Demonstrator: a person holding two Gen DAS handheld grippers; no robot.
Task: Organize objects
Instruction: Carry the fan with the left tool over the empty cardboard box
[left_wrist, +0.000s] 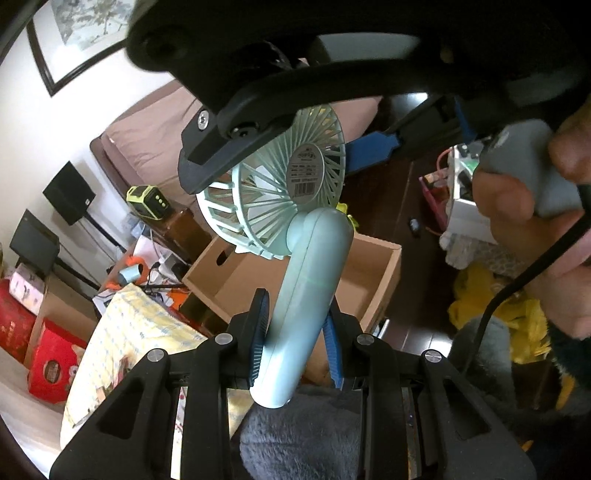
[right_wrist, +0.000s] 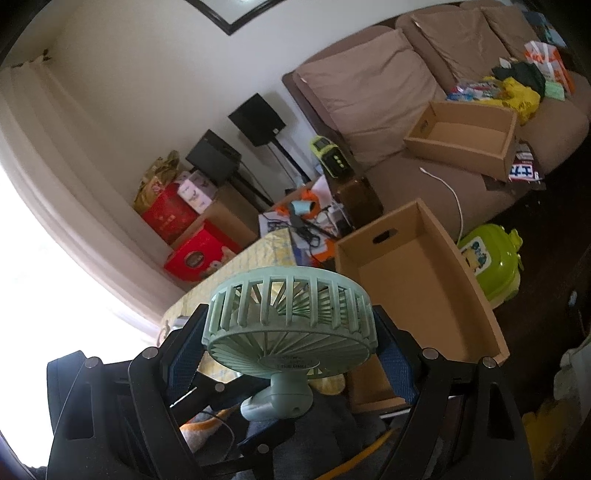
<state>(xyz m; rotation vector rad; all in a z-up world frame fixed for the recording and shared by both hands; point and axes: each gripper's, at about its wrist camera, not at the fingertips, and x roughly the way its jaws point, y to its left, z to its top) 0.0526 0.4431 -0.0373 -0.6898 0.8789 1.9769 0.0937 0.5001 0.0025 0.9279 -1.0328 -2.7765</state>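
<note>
Both hand-held grippers are sharing the fan (left_wrist: 295, 229) in mid-air above the nearer box (right_wrist: 417, 280), the left hand-held gripper (left_wrist: 295, 343) clamping its handle and the right hand-held gripper (right_wrist: 291, 354) closing around its cage, long axis pointing boxward, so one likely needs releasing next.

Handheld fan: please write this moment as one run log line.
left gripper: shut on fan handle | right gripper: around fan head | fan: held above cardboard box

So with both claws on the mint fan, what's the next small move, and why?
Probably open the left claw and let go of the fan: the right claw already grips its head, and the open cardboard box sits just ahead to receive it.
</note>
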